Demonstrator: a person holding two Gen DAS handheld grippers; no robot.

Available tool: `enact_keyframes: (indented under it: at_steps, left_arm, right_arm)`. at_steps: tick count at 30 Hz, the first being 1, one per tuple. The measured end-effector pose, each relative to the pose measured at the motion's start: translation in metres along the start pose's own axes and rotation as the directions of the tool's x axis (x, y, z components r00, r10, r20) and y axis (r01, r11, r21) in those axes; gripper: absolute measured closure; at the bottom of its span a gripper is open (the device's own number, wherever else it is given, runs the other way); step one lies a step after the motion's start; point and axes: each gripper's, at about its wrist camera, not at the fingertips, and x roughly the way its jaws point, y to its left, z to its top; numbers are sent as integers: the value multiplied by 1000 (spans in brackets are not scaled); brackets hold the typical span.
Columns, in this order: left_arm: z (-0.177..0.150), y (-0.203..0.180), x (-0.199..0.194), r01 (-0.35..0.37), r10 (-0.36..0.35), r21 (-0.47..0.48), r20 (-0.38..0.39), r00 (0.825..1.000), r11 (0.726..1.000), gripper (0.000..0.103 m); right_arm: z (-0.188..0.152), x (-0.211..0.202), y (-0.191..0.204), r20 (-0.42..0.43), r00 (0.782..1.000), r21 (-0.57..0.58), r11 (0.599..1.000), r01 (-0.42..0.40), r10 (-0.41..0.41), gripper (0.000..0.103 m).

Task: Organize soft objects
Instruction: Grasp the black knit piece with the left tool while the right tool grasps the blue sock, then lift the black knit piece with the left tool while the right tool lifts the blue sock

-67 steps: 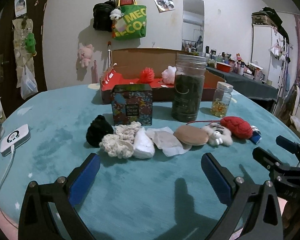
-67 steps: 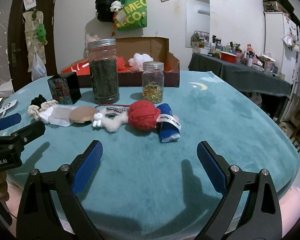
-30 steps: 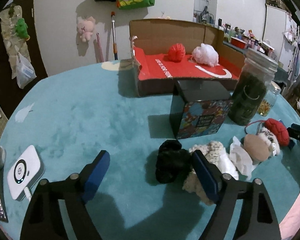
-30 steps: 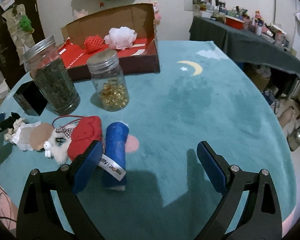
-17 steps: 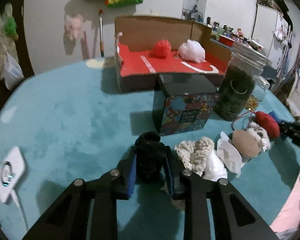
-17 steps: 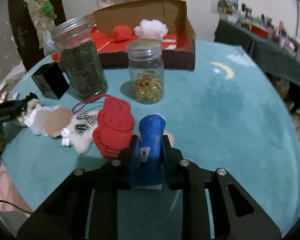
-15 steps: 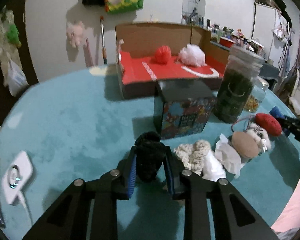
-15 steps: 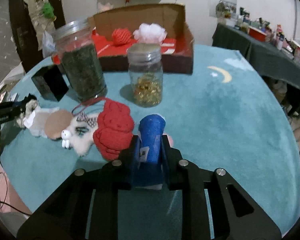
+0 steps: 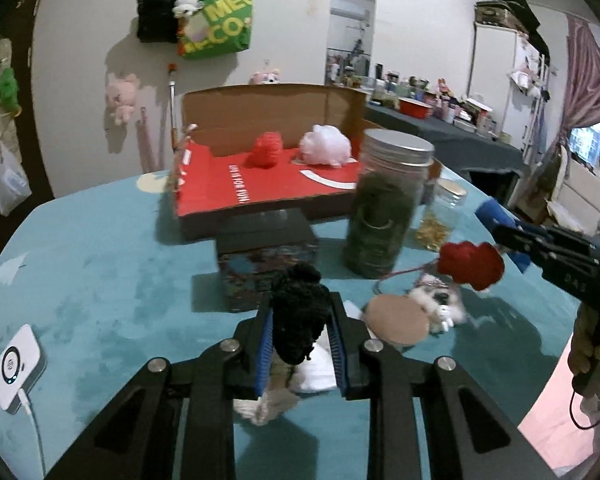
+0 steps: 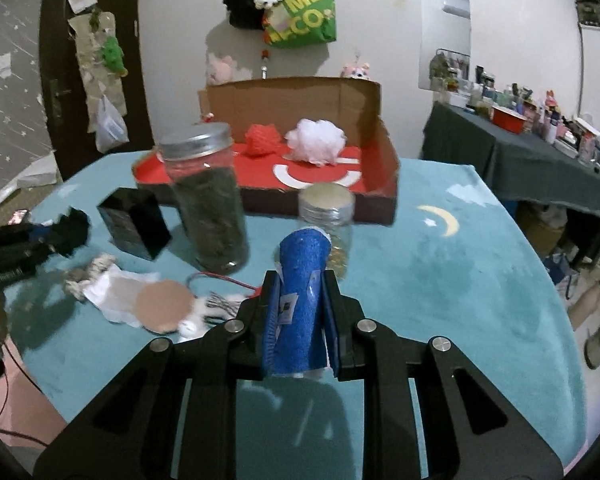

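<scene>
My left gripper (image 9: 300,340) is shut on a black knitted ball (image 9: 298,318) and holds it above the teal table. My right gripper (image 10: 300,316) is shut on a rolled blue cloth (image 10: 302,284), also lifted. A red knitted toy (image 9: 470,266) hangs in the air next to the right gripper in the left wrist view. A tan round pad (image 10: 162,306), a white fluffy toy (image 9: 440,304) and white and cream cloths (image 10: 104,284) lie on the table. The cardboard box (image 10: 384,160) with a red floor holds a red ball (image 10: 262,140) and a white puff (image 10: 316,142).
A tall jar of dark stuff (image 10: 208,196), a small jar of yellow capsules (image 10: 330,220) and a dark patterned box (image 9: 266,258) stand between the soft things and the cardboard box. A white device with a cable (image 9: 18,362) lies at the table's left edge.
Both grippers closed on their objects about half a second ago and have since lifted them off the table. The red knitted toy has come up beside the blue cloth.
</scene>
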Motion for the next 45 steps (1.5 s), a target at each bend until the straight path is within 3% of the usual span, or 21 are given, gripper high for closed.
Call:
enact_keyframes:
  at_steps: [5,12,18,26,29,30,31,36,38,39,40,41,43,45]
  left_arm:
    - [-3,-6,4,34,-34,-8,-18,999,999,77]
    - [-14,-23,19,78,-78,10,-63,995,997,76]
    - [-23,-34,30,58,-56,38,-67,996,998,75]
    - [-24,-33,30,54,-52,28,-69,996,998,68]
    - [-25,-35,30,49,-47,36,-69,997,998,66]
    - [-25,-36,30,49,-46,37,-69,997,998,65]
    - [-25,-36,31,49,-46,36,-69,997,998,65]
    - [-24,-34,32,52,-49,29,-73,996,998,65]
    - [-24,-33,32,52,-51,21,-73,996,998,73]
    - [-23,-32,32,56,-54,14,-76,996,998,73]
    - [-23,-30,31,61,-60,7,-77,995,998,74]
    - [-22,-30,30,62,-62,4,-76,995,998,75]
    - [-20,-29,27,62,-62,3,-64,996,998,76]
    - [-17,-29,21,57,-56,13,-40,998,998,76]
  right_arm:
    - [2,-3,-8,2,1000,27,1000,-11,11,83]
    - [-26,10,-42,-107,994,121,992,28,-16,83]
    - [-45,23,-62,-169,986,188,981,50,-18,82]
    - [-47,20,-69,-177,984,206,978,26,12,77]
    - [-44,20,-71,-174,985,205,978,41,-5,64]
    - [-43,20,-72,-169,986,203,978,46,-11,45]
    - [-42,19,-72,-160,987,200,979,46,-14,35]
    - [-36,26,-76,-171,985,183,981,58,-26,35]
    - [-36,29,-79,-181,983,189,981,49,-15,36]
    - [-36,30,-79,-185,983,189,981,46,-10,43]
    - [-36,32,-79,-195,981,186,982,40,-3,65]
    - [-38,35,-78,-212,977,196,981,8,34,75]
    - [-38,35,-77,-209,976,206,978,-22,66,83]
    - [-33,27,-69,-174,985,150,989,13,13,83]
